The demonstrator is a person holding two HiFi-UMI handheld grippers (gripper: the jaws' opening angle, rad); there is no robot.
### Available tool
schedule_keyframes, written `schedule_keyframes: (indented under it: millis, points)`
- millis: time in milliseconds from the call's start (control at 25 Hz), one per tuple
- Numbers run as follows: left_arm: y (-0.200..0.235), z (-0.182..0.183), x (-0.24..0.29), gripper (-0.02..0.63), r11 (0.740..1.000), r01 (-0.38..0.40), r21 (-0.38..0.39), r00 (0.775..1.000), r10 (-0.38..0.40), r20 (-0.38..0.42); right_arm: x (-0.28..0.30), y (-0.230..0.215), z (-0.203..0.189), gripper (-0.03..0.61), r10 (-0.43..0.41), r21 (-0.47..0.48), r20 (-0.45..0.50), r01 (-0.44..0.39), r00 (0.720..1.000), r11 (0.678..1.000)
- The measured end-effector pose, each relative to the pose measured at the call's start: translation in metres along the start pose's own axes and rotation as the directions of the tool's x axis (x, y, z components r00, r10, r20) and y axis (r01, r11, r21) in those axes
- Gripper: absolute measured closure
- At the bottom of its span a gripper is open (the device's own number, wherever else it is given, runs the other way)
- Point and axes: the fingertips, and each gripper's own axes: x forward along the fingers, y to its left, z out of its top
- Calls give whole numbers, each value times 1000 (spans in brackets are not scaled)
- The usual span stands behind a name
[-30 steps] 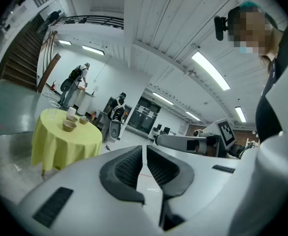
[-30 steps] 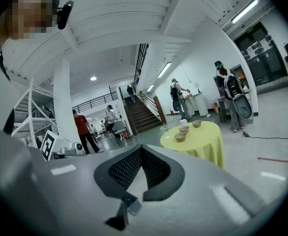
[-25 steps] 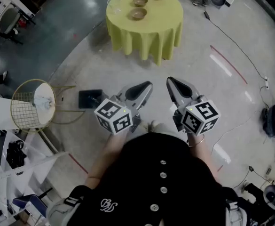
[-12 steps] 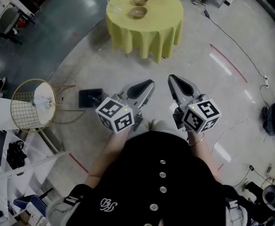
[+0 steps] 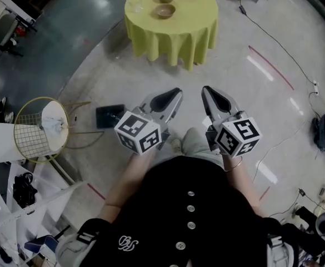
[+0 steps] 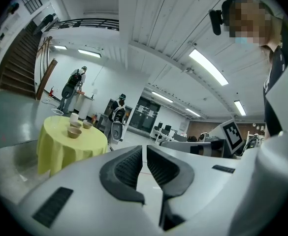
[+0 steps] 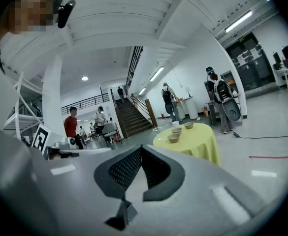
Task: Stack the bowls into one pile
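The person wore a black top (image 5: 151, 216) with white buttons (image 5: 191, 209) and a small white emblem (image 5: 128, 241). The left hand-held gripper (image 5: 175, 93) and right hand-held gripper (image 5: 205, 89) were pale grey, each bearing a black-and-white marker cube (image 5: 138, 132).

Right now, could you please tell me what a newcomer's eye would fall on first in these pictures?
The round table under its yellow-green cloth stands out at the top of the head view, with three brown bowls sitting apart on it, unstacked. Nearer, the left hand-held gripper and the right hand-held gripper point towards it, both with jaws together and nothing between them.
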Motion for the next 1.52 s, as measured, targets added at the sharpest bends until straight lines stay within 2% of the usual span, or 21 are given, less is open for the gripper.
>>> schedule_keyframes:
  millis: [240, 520, 1120, 1360, 1520]
  points:
    - [16, 3, 4, 578, 1000, 1, -23, 1000, -1, 8, 14, -5, -5, 578, -27, 9, -4, 27, 1000, 1000]
    - [49, 17, 34, 578, 999, -7, -46, 1000, 9, 30, 50, -35, 5, 578, -19, 21, -8, 19, 1000, 1000]
    - [151, 75, 168, 578, 997, -56, -56, 998, 57, 23, 186, -145, 73, 578, 73, -7, -51, -73, 996, 997]
    - [186, 92, 214, 578, 993, -82, -87, 996, 85, 34, 225, -186, 89, 578, 97, -23, -93, -100, 991, 995]
    - [203, 92, 233, 578, 989, -101, -106, 994, 104, 23, 246, -199, 92, 578, 119, -22, -115, -122, 986, 992]
